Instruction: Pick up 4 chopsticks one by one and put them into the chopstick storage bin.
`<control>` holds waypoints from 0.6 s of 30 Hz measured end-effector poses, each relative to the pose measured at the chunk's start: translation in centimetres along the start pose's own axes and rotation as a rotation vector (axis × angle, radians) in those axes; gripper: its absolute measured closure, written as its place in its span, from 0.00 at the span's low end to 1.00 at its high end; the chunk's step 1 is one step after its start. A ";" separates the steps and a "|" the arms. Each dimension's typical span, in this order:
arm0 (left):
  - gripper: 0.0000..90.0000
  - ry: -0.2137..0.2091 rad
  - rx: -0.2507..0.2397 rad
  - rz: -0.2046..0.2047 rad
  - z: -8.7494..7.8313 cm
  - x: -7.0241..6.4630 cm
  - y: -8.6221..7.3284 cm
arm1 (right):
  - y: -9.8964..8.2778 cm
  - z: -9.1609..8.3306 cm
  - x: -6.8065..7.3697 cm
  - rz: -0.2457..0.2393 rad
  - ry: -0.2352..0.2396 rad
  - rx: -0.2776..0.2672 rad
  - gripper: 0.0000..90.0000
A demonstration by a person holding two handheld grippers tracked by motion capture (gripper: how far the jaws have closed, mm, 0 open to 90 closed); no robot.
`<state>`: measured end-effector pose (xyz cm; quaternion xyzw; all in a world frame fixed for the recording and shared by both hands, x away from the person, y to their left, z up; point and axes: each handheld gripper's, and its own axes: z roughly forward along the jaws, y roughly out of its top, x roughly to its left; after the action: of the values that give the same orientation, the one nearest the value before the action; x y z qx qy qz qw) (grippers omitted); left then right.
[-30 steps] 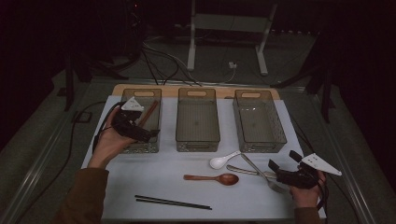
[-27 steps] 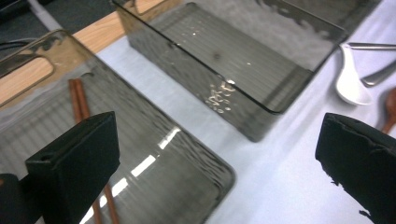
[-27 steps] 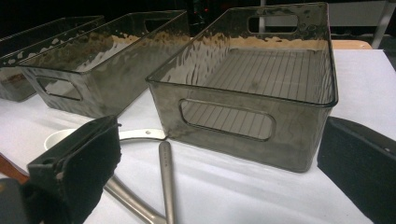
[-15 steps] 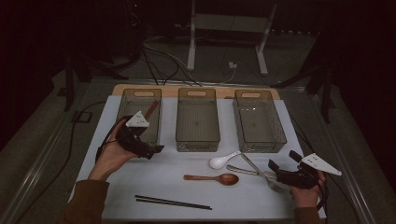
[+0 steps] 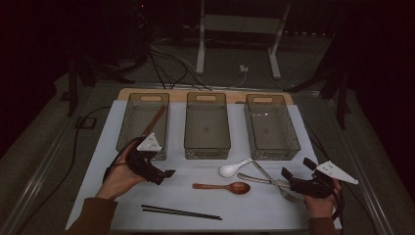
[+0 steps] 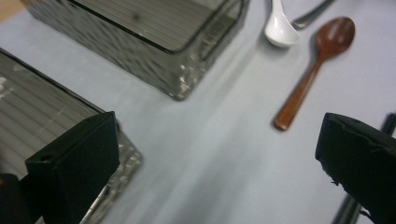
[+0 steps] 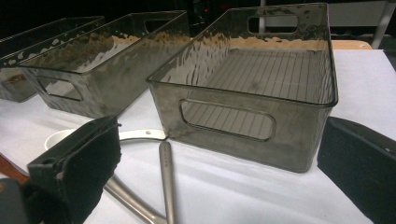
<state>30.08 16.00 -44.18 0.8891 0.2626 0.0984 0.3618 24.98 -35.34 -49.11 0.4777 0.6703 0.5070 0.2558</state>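
Three smoky clear bins stand in a row at the back of the white mat: left bin (image 5: 128, 128), middle bin (image 5: 206, 125), right bin (image 5: 271, 125). A brown wooden stick (image 5: 153, 120) leans inside the left bin. My left gripper (image 5: 164, 177) (image 6: 219, 154) hovers open in front of that bin, with nothing between its jaws. Ahead of it lie a wooden spoon (image 5: 222, 186) (image 6: 313, 70) and a white spoon (image 5: 235, 169) (image 6: 280, 28). Also open and holding nothing, my right gripper (image 5: 297, 168) (image 7: 219, 158) sits near the mat's right front, facing the right bin (image 7: 261, 84), with metal utensils (image 5: 266, 178) (image 7: 166, 177) just before it.
A pair of black chopsticks (image 5: 181, 212) lies near the mat's front edge. The mat sits on a wooden board (image 5: 176, 92) on a grey table. Cables and a metal stand (image 5: 235, 29) are on the dark floor beyond.
My left gripper has drawn back from the left bin toward the near side, leaving the wooden stick leaning in it. The right gripper has stayed put.
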 end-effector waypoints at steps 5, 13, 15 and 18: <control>0.01 -0.019 0.006 0.013 0.5 -0.9 -0.6 | 0.0 0.0 0.0 0.001 0.000 0.000 0.00; 0.01 -0.061 0.004 0.032 1.7 -3.0 -1.7 | 0.0 0.0 0.0 0.001 0.000 -0.001 0.00; 0.01 -0.075 0.010 0.038 2.2 -3.6 -2.0 | 0.0 0.0 0.0 0.002 0.000 -0.002 0.00; 0.01 -0.097 0.028 0.048 3.1 -4.4 -2.6 | 0.0 0.0 0.0 0.001 0.000 -0.001 0.00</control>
<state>26.47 13.35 -48.11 0.9038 0.2248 0.0602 0.3592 24.96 -35.35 -49.11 0.4778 0.6698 0.5076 0.2559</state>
